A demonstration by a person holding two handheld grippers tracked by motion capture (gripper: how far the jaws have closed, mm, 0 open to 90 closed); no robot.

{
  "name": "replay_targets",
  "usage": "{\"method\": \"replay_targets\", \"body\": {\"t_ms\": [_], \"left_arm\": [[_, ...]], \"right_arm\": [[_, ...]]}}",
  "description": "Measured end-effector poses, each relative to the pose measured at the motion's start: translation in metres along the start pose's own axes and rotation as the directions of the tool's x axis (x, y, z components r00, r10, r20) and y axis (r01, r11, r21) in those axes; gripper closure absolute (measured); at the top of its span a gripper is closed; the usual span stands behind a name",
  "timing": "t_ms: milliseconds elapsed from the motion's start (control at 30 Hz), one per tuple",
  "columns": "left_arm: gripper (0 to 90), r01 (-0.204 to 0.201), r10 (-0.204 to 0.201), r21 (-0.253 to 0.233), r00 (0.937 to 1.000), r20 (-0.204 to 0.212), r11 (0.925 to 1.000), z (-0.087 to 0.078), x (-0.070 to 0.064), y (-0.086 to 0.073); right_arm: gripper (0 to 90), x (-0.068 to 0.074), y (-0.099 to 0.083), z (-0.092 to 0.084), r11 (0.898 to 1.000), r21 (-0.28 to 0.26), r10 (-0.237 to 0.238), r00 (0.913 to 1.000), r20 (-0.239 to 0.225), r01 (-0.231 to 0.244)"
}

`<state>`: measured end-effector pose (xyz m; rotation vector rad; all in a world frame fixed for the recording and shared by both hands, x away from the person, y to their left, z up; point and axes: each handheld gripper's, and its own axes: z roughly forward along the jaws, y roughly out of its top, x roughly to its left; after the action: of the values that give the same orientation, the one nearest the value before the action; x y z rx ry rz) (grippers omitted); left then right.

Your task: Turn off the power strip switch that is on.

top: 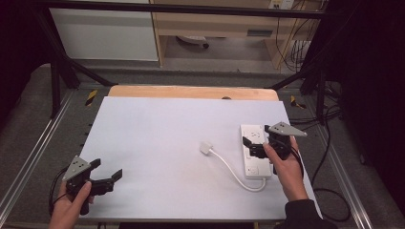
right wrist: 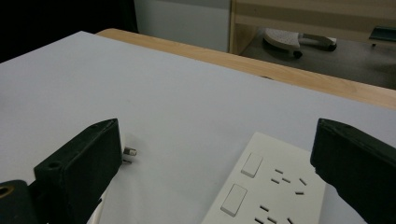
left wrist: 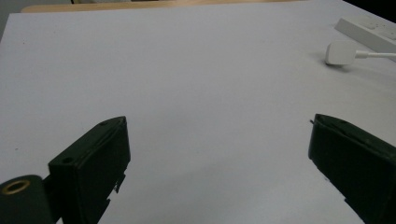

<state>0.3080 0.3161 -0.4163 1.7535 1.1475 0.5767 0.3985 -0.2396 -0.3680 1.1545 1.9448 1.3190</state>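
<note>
We've got the white rectangular plastic power strip (top: 254,151) lying flat at the right side of the white table sheet (top: 162,143), long axis running away from us. Its white cable (top: 234,171) loops out from the near end and curves left to the white square plug (top: 206,147), which lies loose on the sheet just left of the strip, not inserted.

Our right gripper (top: 258,145) sits over the strip, jaws spread wide. In the right gripper view (right wrist: 215,154) we see the strip's two rocker switches and socket slots between the jaws, and the plug's metal pins (right wrist: 129,151) peeking out beside the left jaw. Whether the jaws touch the strip we cannot tell.

Our left gripper (top: 106,172) is at the near left corner of the sheet, well apart from the strip, jaws also spread and gripping nothing. In the left gripper view (left wrist: 217,140) we see bare sheet between the jaws, with the plug (left wrist: 341,52) and the strip's edge (left wrist: 369,31) far off at upper right.

Wooden table edge (top: 191,91) shows beyond the sheet.
</note>
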Motion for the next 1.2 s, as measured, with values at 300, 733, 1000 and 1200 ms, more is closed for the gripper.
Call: {"method": "replay_targets", "body": {"t_ms": [300,733,1000,1200], "left_arm": [[5.3,0.000,0.000,0.000,1.0000,0.000,1.0000,0.000,0.000,0.000],[5.3,0.002,-0.002,-0.003,1.0000,0.000,1.0000,0.000,0.000,0.000],[5.4,0.001,-0.001,-0.004,1.0000,0.000,1.0000,0.000,0.000,0.000],[5.3,0.002,-0.002,-0.004,1.0000,-0.001,1.0000,0.000,0.000,0.000]], "right_arm": [[2.4,-0.007,0.000,-0.015,0.999,-0.033,0.014,0.9999,0.008,-0.014],[2.2,-0.018,-0.005,-0.036,0.997,-0.071,0.025,0.9991,0.033,-0.022],[2.6,-0.025,-0.012,-0.048,0.997,-0.080,0.014,0.9984,0.055,-0.009],[3.0,-0.028,-0.021,-0.056,0.996,-0.080,-0.017,0.9969,0.076,0.023]]}}
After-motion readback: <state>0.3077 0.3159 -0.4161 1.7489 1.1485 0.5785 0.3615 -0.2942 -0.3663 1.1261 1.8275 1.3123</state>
